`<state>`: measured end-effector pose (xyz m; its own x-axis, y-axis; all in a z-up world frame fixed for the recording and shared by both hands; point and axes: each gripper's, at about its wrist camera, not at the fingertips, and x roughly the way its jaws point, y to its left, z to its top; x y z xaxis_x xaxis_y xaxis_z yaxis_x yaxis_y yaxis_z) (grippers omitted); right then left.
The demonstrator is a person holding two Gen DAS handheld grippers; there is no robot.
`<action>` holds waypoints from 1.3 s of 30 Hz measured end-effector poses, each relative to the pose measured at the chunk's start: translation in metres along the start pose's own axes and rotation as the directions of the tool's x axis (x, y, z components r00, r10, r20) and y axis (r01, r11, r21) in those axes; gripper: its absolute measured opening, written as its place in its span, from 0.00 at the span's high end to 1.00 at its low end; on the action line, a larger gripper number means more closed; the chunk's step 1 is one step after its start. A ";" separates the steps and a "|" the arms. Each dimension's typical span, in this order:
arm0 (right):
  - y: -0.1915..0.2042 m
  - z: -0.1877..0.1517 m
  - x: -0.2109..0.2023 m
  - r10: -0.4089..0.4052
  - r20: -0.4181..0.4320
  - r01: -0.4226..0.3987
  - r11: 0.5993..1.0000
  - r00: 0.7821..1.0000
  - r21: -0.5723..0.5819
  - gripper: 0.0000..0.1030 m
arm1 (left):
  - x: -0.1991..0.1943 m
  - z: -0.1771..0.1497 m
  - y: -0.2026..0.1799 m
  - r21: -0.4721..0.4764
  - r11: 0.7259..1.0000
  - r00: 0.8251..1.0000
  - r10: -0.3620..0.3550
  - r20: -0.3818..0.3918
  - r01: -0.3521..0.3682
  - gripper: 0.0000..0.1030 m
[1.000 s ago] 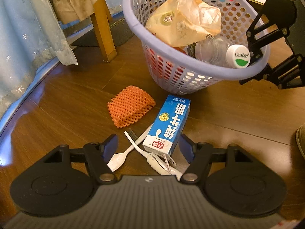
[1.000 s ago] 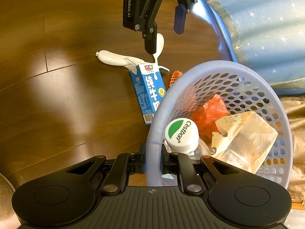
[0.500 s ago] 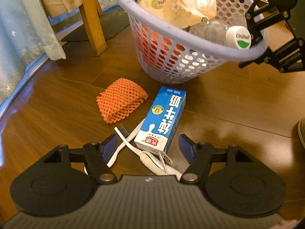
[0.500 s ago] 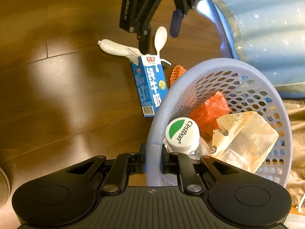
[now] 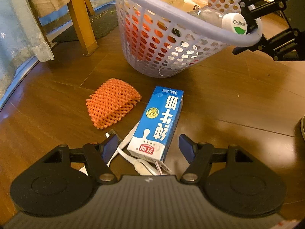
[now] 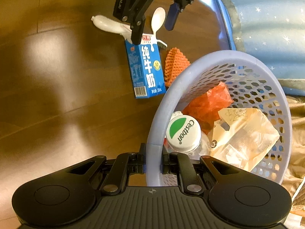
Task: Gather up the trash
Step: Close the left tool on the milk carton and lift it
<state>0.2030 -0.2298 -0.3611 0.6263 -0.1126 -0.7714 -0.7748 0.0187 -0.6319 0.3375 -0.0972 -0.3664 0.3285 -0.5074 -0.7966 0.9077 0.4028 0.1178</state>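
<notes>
Wood flooring lies under the left gripper point(image 5: 147, 146), which has sunk lower, jaws apart astride the milk carton point(image 5: 159, 122), ready to take it. Beyond the carton, the right gripper point(image 6: 153, 165) stays clamped on the basket point(image 6: 152, 133) rim, holding it near.

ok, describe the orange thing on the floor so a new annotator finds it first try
Start at the lavender basket on the wooden floor. On the floor in front of its base, left of the blue milk carton in the left wrist view, lies the orange foam net. Its open diamond mesh sets it apart from the smooth white spoon and toothbrush nearby.
</notes>
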 end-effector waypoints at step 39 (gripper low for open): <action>-0.009 0.000 0.008 0.000 -0.003 0.000 0.998 1.000 0.059 0.91 | 0.046 0.004 -0.009 0.027 0.999 0.996 -0.037 -0.083 0.040 0.58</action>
<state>0.2147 -0.2311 -0.3613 0.6264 -0.1151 -0.7710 -0.7681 0.0774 -0.6356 0.3452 -0.1270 -0.4019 0.2716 -0.4572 -0.8469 0.9268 0.3613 0.1022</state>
